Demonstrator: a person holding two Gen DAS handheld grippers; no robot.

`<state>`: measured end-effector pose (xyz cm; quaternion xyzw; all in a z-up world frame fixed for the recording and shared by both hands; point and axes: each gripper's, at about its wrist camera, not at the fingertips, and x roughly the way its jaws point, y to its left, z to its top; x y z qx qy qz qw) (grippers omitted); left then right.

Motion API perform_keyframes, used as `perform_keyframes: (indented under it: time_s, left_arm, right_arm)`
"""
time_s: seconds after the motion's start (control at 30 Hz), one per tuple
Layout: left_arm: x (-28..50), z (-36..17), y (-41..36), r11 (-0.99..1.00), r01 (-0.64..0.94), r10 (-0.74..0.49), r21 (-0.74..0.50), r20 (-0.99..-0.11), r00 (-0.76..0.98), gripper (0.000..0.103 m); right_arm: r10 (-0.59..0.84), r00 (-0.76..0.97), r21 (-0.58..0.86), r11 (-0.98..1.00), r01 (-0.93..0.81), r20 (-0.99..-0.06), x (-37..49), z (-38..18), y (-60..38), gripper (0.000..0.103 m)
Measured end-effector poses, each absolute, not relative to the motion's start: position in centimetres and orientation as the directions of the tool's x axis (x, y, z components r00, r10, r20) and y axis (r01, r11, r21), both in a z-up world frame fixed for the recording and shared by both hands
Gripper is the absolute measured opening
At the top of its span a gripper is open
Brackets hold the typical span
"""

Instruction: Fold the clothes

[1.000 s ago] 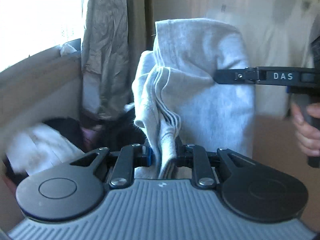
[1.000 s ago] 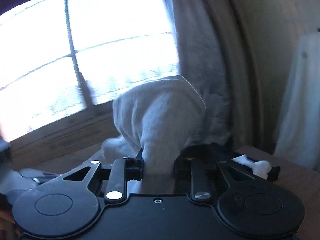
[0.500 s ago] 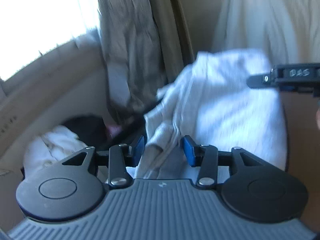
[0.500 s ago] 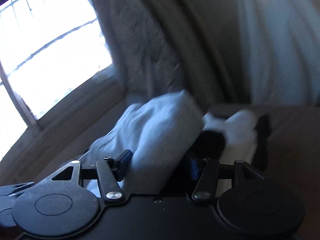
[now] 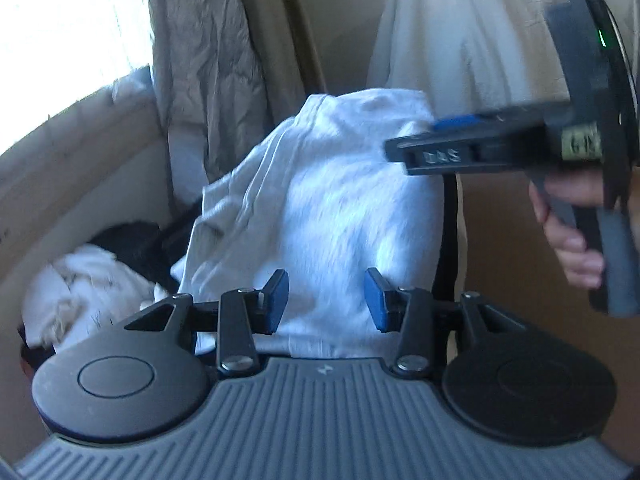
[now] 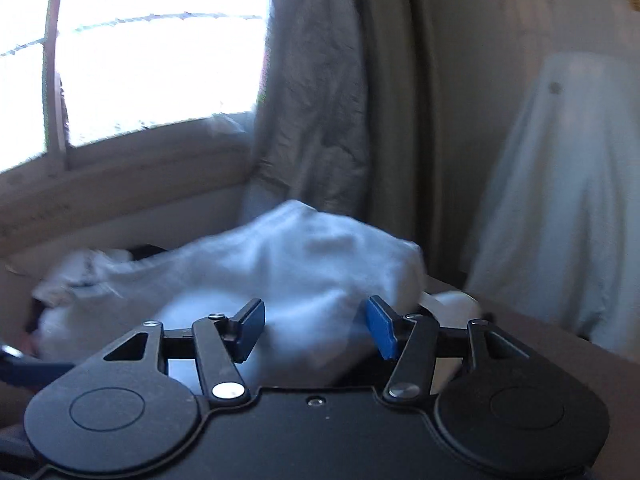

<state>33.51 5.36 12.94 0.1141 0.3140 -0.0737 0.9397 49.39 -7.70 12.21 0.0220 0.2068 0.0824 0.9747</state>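
Grey fleece, that's the garment here, folded over and heaped right in front of both cameras. In the left wrist view it fills the middle, running from about 12 o'clock down to the left gripper, and the cloth sits in the gap between the two blue pads without either pad pressing on it. So that one is partly open with nothing gripped.

The right gripper is the same story in its own view: jaws spread wider and opening at this moment, the garment bunched between them and spilling out to 9 o'clock, pads not pinching it. From the left wrist view you also see the right gripper from the side at 2 o'clock, up near the top edge of the garment, with a hand wrapped round its handle at 3 o'clock. Whether its tip touches the cloth there I can't tell, it's blurred.

Other stuff: a pile of white and black clothes at 9 o'clock, left of the garment. A curtain hangs at 12 o'clock, a bright window at 10 o'clock, and a pale cloth hangs at 3 o'clock. A brown table edge shows at 4 o'clock, just right of the garment
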Motion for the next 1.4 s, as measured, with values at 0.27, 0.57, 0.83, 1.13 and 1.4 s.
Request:
perform_keyframes:
  time_s: [0.27, 0.57, 0.83, 1.13, 1.4]
  left_arm:
    - [28.3, 13.1, 5.9, 0.974, 0.219, -0.194, -0.050, -0.682, 0.705, 0.067]
    - [18.4, 14.3, 3.7, 0.987, 0.150, -0.154, -0.065, -0.677, 0.720, 0.084]
    - [11.1, 14.1, 2.4, 0.995, 0.087, -0.045, 0.043, -0.586, 0.809, 0.103]
    - [8.9, 10.1, 2.2, 0.984, 0.072, 0.044, 0.164, -0.609, 0.792, 0.103]
    - [9.2, 8.8, 3.3, 0.992, 0.051, 0.033, 0.111, -0.647, 0.762, 0.103]
  right_arm:
    - [0.141, 0.916, 0.359, 0.933, 0.004, -0.376, 39.7, 11.1, -12.1, 0.071]
    - [0.111, 0.848, 0.201, 0.980, -0.005, -0.519, 31.5, 11.8, -11.2, 0.076]
    - [0.127, 0.836, 0.167, 0.985, -0.043, -0.534, 25.0, 13.5, -10.5, 0.082]
    - [0.038, 0.815, 0.064, 0.998, -0.001, -0.578, 20.7, 11.9, -8.2, 0.083]
    - [-0.024, 0.796, 0.004, 0.999, 0.033, -0.605, 19.0, 9.8, -7.0, 0.087]
